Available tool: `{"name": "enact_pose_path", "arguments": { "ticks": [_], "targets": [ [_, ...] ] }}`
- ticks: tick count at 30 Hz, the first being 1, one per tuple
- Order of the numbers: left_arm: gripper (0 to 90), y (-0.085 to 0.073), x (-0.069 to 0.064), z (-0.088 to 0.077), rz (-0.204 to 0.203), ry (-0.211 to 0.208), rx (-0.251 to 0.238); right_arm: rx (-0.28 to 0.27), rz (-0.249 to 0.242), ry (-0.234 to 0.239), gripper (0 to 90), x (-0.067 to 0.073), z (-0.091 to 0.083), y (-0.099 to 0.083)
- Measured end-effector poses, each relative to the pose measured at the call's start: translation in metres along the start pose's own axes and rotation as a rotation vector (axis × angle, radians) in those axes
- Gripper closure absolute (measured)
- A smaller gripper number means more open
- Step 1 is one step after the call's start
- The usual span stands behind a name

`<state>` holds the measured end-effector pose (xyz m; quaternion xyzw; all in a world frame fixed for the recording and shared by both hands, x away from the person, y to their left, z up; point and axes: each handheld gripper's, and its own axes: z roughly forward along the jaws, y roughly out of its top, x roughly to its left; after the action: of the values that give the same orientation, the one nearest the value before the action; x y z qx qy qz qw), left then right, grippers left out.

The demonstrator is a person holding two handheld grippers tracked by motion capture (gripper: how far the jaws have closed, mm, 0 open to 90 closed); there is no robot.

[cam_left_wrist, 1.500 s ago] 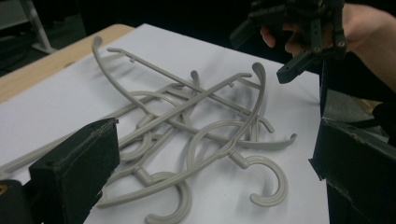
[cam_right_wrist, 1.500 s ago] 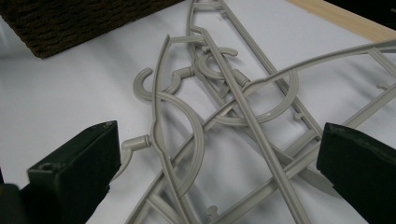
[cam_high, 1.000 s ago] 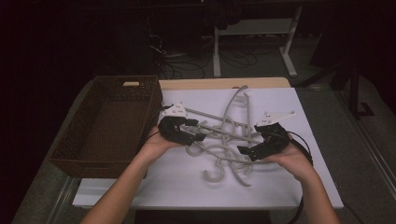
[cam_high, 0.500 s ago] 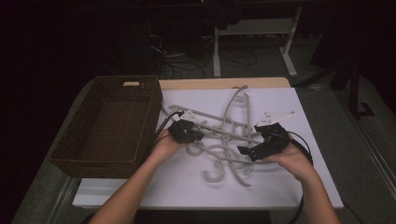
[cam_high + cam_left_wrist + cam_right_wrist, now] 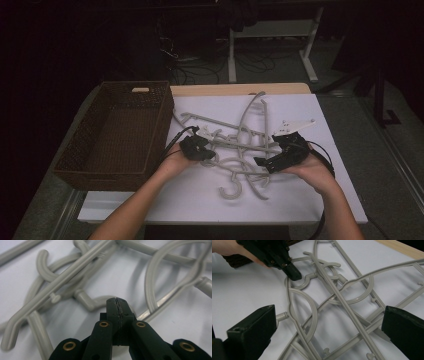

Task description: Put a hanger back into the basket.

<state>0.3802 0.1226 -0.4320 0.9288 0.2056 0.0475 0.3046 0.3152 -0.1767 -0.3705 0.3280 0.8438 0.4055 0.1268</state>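
A tangle of several grey plastic hangers (image 5: 239, 142) lies on the white sheet (image 5: 300, 200). My left gripper (image 5: 209, 156) is down at the pile's left side. Its jaws have just closed and meet pad to pad (image 5: 117, 305). The tip sits against a curved hanger hook (image 5: 87, 302), and I cannot tell whether it pinches the plastic. The right gripper view shows that same tip (image 5: 294, 274) on the hook's loop. My right gripper (image 5: 262, 162) is at the pile's right side. Its jaws stand wide open (image 5: 329, 312) and low over crossed hanger arms (image 5: 342, 305), touching nothing.
A dark brown wicker basket (image 5: 165, 107) stands left of the sheet, with nothing visible inside it. A wooden table edge (image 5: 240, 89) runs behind the sheet. Beyond it are table legs and cables on a dark floor. Bare sheet lies in front of the pile.
The left gripper has dropped from beside the basket onto the pile's left edge, and its jaws have gone from open to shut. The right hand has stayed put.
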Motion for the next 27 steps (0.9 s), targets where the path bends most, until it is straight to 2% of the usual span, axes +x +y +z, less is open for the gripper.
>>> {"name": "enact_pose_path", "arguments": {
  "ticks": [8,12,15,16,17,18,20,23,25,27],
  "targets": [
    [89.6,-0.015,-0.018,-0.007,0.012,-0.075,0.014,0.007,-0.003,-0.001,0.0,0.001,0.001,0.0],
    [89.6,-0.021,-0.03,-0.007,0.035,-0.118,0.029,0.008,-0.004,0.0,0.0,0.001,0.002,0.0],
    [88.4,-0.022,-0.036,-0.008,0.048,-0.119,0.014,0.009,-0.004,-0.001,0.0,0.001,0.002,0.0],
    [85.7,-0.022,-0.036,-0.008,0.048,-0.119,0.014,0.009,-0.004,-0.001,0.0,0.001,0.002,0.0],
    [81.9,-0.022,-0.036,-0.009,0.045,-0.101,-0.005,0.008,-0.005,0.0,0.0,0.001,0.002,0.0],
    [79.5,-0.022,-0.036,-0.01,0.04,-0.106,-0.018,0.008,-0.005,-0.001,0.0,0.001,0.002,0.0],
    [72.6,-0.022,-0.037,-0.015,0.026,-0.127,-0.05,0.009,-0.007,0.001,0.0,0.002,0.001,0.0],
    [60.6,-0.023,-0.042,-0.022,0.029,-0.153,-0.08,0.009,-0.007,0.0,0.0,0.001,0.001,0.0],
    [49.5,-0.026,-0.045,-0.022,0.027,-0.175,-0.071,0.009,-0.007,0.0,0.0,0.001,0.001,0.0],
    [43.7,-0.029,-0.05,-0.018,0.045,-0.174,-0.055,0.011,-0.012,0.001,0.0,0.001,0.002,0.0]
  ]
}}
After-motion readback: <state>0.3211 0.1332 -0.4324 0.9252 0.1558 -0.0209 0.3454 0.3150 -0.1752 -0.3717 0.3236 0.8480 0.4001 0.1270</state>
